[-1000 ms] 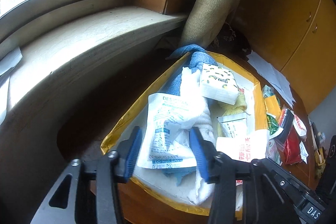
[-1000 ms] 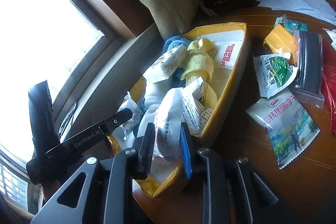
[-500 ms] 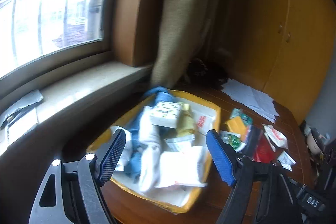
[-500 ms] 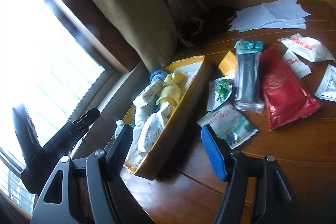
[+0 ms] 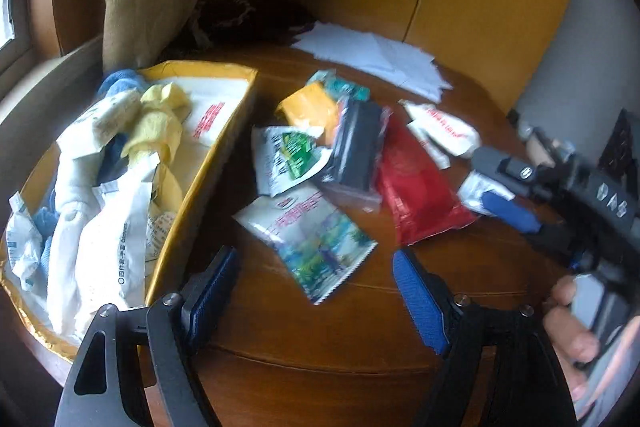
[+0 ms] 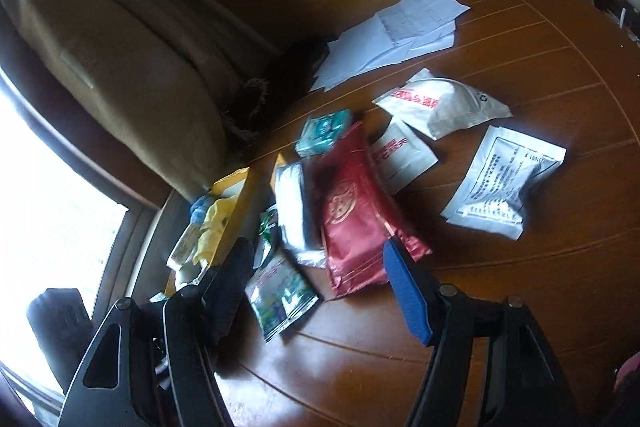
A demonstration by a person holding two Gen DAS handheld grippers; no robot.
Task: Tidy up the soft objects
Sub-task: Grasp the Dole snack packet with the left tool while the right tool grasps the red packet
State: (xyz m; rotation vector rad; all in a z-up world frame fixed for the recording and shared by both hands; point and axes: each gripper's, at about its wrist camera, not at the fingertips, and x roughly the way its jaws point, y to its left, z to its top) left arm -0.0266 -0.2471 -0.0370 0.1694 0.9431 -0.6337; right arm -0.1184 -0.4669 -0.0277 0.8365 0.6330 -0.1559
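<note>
Left gripper (image 5: 314, 285): a second earlier closed about a white packet in the yellow tray (image 5: 208, 167), then released it and swung off the tray to the packets on the table (image 5: 320, 339), jaws wide and empty. Right gripper (image 6: 320, 283): likewise let go of a white packet (image 5: 116, 239) in the tray and swung over the red pouch (image 6: 352, 223).

Dim room, blown-out window (image 6: 52, 227) at left; motion blur throughout, fisheye bending, dark corners.
</note>
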